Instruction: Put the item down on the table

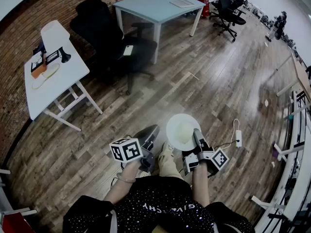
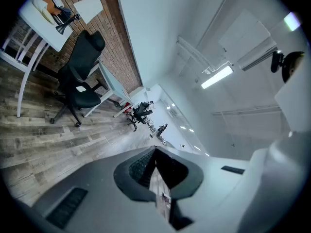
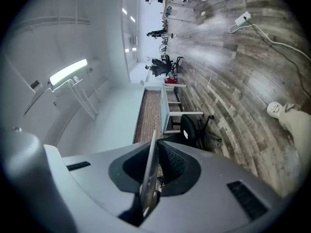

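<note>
The right gripper point(image 1: 197, 136) pinches the rim of a thin, round white plate point(image 1: 181, 129); in the right gripper view point(image 3: 154, 168) the plate point(image 3: 149, 171) shows edge-on as a pale sliver clamped between the ribbed dark pads point(image 3: 171, 163). The left gripper point(image 1: 149, 134) has its grey fingers pressed together with nothing between them point(image 2: 155, 171). The plate hangs over the wood-plank floor point(image 1: 214, 76), well on the near side of the black office chair point(image 1: 112, 33). A white trestle table point(image 1: 68, 76) stands just left of that chair, and a pale blue square table point(image 1: 150, 6) just behind it.
</note>
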`<state>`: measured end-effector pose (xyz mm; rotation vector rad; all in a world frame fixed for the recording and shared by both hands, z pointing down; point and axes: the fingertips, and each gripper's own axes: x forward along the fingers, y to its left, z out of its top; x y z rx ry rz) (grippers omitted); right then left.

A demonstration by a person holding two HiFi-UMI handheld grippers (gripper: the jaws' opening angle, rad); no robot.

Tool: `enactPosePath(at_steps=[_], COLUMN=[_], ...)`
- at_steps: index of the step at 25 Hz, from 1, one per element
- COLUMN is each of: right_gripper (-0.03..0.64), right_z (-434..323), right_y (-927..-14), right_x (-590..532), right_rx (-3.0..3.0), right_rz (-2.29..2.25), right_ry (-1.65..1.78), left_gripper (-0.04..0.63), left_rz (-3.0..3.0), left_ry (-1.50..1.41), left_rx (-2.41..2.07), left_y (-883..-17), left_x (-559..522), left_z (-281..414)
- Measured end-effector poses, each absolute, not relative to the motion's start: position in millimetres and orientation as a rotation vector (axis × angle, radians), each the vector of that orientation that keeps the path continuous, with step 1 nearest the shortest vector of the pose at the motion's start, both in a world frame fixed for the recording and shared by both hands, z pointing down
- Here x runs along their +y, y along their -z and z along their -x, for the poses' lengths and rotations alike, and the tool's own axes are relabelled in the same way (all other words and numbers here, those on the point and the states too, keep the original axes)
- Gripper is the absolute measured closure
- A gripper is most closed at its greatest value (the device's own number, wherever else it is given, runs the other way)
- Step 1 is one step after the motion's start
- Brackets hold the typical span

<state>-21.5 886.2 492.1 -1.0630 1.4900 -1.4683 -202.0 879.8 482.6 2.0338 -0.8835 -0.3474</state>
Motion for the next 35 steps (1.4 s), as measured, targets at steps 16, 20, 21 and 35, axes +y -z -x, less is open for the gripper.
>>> enactPosePath(at_steps=[16,20,21,35], right_gripper=[0.586,0.586,0.586,0.586], right_z=[-67.8,-86.2,-89.1,-105.2], right_y=[-463.5,-466.0,-468.1,-475.8], right_x=[688.6,658.5,653.4,599.7], right_rx=[1.575,1.588,1.590,1.574], right_rz=[1.043,1.018,1.010,0.978], right_ry=[1.434,1.435,1.437,1.486], left_gripper=[0.583,0.583,0.583,0.583], left_rz=[-2.070,-2.069,-2.068,-2.052], left_ry=[0.378,0.375,0.371,0.379], left_rx=[-0.895,-0.903,-0.905,-0.930], left_y=[-458.7,-465.0,-467.9,-468.9], left_x=[681.5,651.7,646.6,602.6], left_z=[100.4,76.6,72.1,52.5])
